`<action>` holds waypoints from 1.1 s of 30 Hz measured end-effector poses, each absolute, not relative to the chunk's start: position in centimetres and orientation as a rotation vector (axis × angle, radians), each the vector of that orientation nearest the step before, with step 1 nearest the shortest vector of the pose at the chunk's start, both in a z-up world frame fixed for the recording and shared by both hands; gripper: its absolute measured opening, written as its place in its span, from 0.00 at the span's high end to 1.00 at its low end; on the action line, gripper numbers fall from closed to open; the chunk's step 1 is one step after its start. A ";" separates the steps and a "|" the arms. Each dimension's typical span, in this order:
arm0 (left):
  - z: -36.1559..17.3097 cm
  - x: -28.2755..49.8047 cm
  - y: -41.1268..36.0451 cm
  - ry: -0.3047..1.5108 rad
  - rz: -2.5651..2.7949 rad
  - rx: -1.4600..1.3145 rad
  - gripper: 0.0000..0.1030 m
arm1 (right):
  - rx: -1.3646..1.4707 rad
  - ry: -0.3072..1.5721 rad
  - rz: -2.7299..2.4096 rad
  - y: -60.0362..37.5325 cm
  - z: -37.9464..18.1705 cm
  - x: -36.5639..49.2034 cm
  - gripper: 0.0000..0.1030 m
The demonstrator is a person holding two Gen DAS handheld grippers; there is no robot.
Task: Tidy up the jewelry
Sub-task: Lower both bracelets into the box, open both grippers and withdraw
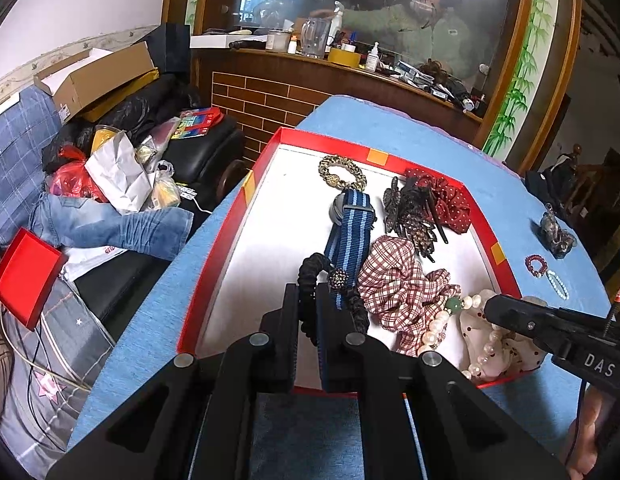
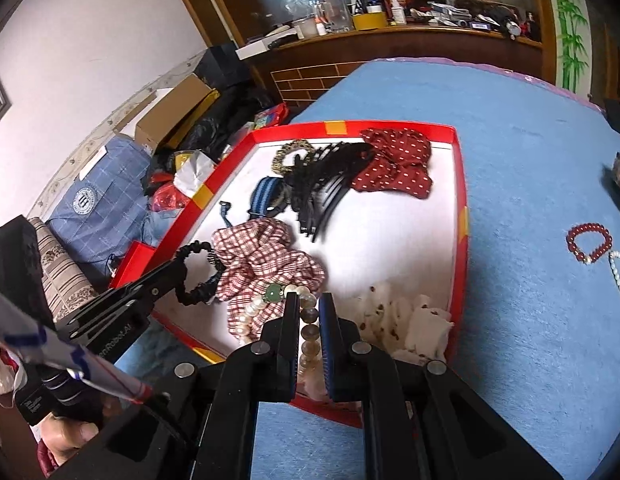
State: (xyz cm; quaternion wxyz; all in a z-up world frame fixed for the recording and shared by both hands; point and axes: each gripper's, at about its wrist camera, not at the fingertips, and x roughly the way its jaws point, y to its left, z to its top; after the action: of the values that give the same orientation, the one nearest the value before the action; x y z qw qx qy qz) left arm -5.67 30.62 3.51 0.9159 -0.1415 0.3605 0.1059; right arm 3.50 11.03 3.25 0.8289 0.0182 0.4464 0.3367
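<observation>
Left wrist view: the left gripper (image 1: pixel 308 306) is clenched on the black scrunchie (image 1: pixel 308 268), whose loop arcs up and right from the jaws, low in the red tray (image 1: pixel 270 148); the right gripper (image 1: pixel 489 308) enters from the right edge over the pearl necklace (image 1: pixel 435 326).

Right wrist view: the right gripper (image 2: pixel 309 312) grasps the pearl necklace (image 2: pixel 308 334); its strand runs along the jaws' axis at lower centre; the red bead bracelet (image 2: pixel 589 242) lies well apart on the blue cloth at right.

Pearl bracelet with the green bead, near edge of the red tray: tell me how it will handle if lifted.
The pearl bracelet is a strand of separate round beads, so it will probably hang limp and swing. The smooth beads look slippery and may slide between the right gripper fingers closed around it. It drapes over the plaid scrunchie, which might drag along.
</observation>
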 end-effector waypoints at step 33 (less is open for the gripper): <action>3.4 -5.3 28.3 0.780 0.230 -0.237 0.74 | 0.013 0.957 0.677 9.5 2.5 3.3 0.88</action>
State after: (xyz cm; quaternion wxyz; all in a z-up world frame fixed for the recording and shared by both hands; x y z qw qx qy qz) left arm -5.31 28.34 3.43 0.9117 -0.1148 0.3783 0.1116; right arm 3.33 9.52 2.45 0.8329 0.0062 0.4517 0.3197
